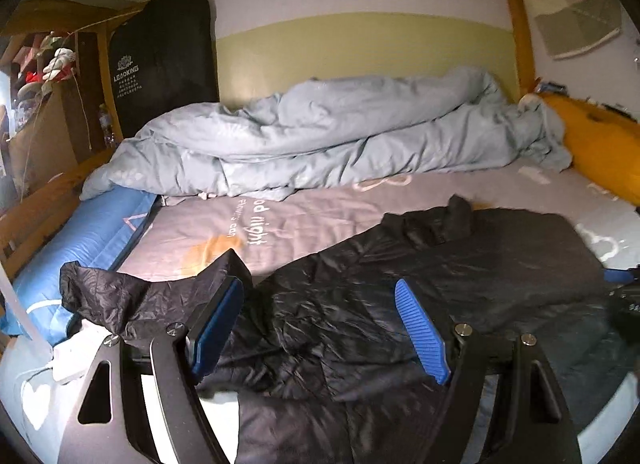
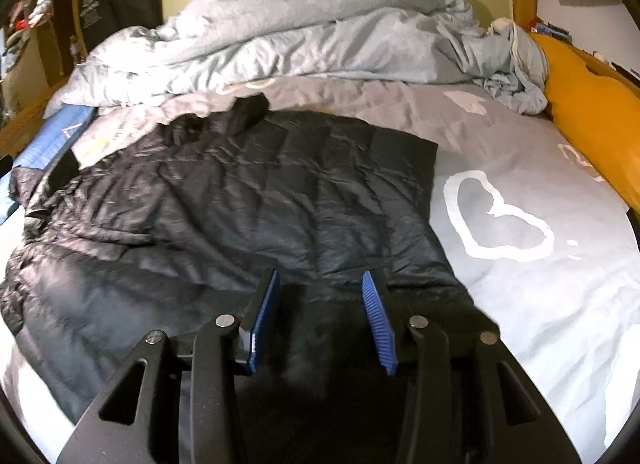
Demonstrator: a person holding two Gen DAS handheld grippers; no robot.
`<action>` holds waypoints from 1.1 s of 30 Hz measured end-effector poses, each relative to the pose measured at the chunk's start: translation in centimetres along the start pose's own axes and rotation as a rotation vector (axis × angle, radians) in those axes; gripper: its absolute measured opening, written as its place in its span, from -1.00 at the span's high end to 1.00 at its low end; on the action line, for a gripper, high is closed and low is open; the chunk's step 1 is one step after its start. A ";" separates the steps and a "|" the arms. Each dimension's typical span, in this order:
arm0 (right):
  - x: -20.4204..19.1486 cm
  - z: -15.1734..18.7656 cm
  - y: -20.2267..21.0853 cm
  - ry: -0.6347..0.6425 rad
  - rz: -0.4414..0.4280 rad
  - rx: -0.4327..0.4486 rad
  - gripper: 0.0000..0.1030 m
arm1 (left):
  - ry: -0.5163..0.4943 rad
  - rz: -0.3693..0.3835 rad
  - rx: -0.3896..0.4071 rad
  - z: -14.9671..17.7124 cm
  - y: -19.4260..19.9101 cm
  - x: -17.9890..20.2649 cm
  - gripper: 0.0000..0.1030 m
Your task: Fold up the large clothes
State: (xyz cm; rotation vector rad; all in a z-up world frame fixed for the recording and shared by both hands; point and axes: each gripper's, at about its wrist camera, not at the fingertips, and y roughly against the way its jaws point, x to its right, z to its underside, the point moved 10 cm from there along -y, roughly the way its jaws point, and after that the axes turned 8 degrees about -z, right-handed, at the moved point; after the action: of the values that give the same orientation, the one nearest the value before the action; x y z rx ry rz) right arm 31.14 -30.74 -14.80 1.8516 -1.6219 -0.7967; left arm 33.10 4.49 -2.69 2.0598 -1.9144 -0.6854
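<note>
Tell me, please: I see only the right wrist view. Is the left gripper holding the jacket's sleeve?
Observer: No. The left gripper is open wide above the black puffer jacket and grips nothing.
Operator: Where does that sleeve end?
Observer: The sleeve ends crumpled on the edge of the blue pillow, outside the gripper's left finger.
Operator: Is there something near it that I should avoid?
Observer: Yes. A white power adapter with its cable lies right beside the sleeve, at the bed's edge.
</note>
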 end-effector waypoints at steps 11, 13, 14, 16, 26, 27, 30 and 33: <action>-5.1 0.0 5.6 0.074 -0.018 0.148 -0.16 | 0.145 0.086 0.061 3.3 7.7 -2.6 -0.61; -5.9 0.2 6.2 0.080 -0.012 0.163 -0.20 | 0.144 0.060 0.073 4.1 7.9 -3.4 -0.62; -6.2 0.4 6.5 0.082 -0.011 0.169 -0.22 | 0.141 0.055 0.072 4.4 7.8 -3.7 -0.62; -6.9 0.8 7.0 0.095 -0.006 0.181 -0.32 | 0.149 0.056 0.072 4.7 7.8 -4.4 -0.65; -6.8 3.1 6.9 0.043 0.043 0.200 -0.62 | 0.138 0.034 0.093 6.8 7.7 -6.8 -0.74; -6.8 3.1 6.8 0.037 0.045 0.198 -0.65 | 0.126 0.019 0.100 6.9 7.7 -7.1 -0.77; -6.5 2.9 7.0 0.033 0.061 0.215 -0.87 | 0.116 -0.001 0.117 7.0 7.7 -7.5 -1.00; -6.1 2.7 7.7 0.031 0.080 0.253 -0.99 | 0.138 0.024 0.112 7.1 7.5 -7.7 -1.00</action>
State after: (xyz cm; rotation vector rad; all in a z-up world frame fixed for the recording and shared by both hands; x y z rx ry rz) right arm 23.38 -25.68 -10.49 1.9438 -1.8344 -0.5460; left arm 22.88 12.23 -3.88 2.0862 -1.9364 -0.4265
